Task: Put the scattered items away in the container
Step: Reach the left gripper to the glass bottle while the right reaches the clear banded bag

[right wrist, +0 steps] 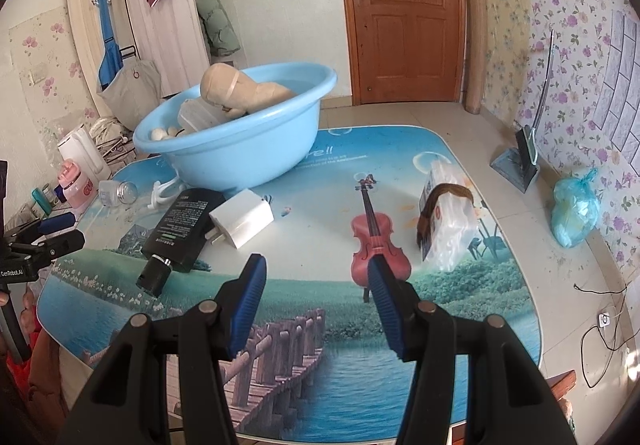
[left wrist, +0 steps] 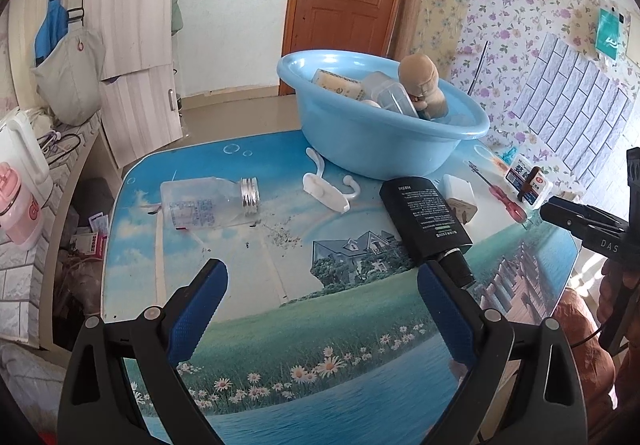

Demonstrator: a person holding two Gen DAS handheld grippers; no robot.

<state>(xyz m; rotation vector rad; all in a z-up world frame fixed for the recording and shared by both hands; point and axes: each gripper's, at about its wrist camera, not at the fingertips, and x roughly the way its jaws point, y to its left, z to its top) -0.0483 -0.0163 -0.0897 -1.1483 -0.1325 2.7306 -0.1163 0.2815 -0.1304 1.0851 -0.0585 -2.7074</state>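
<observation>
A scenic-print table (right wrist: 320, 325) beside a wooden door. The black bottle (right wrist: 182, 229) lies at ten o'clock from the spread, empty right gripper (right wrist: 316, 285), below the blue basin (right wrist: 240, 153). Probably rigid and slick; grip mid-body. Left gripper (left wrist: 320, 297) also spread.

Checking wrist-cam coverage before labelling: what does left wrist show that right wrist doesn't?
Left wrist only: the red-handled screwdriver by the table's right edge, and the whole white plastic double hook, of which right wrist catches only a sliver.

Right wrist only: the clear plastic bag with a brown band on the table, the tied blue bag on the floor.

Both: light blue plastic basin already holding items, black rectangular bottle, white plug-in charger, clear jar lying on its side, and both grippers open and empty: left gripper, right gripper.
</observation>
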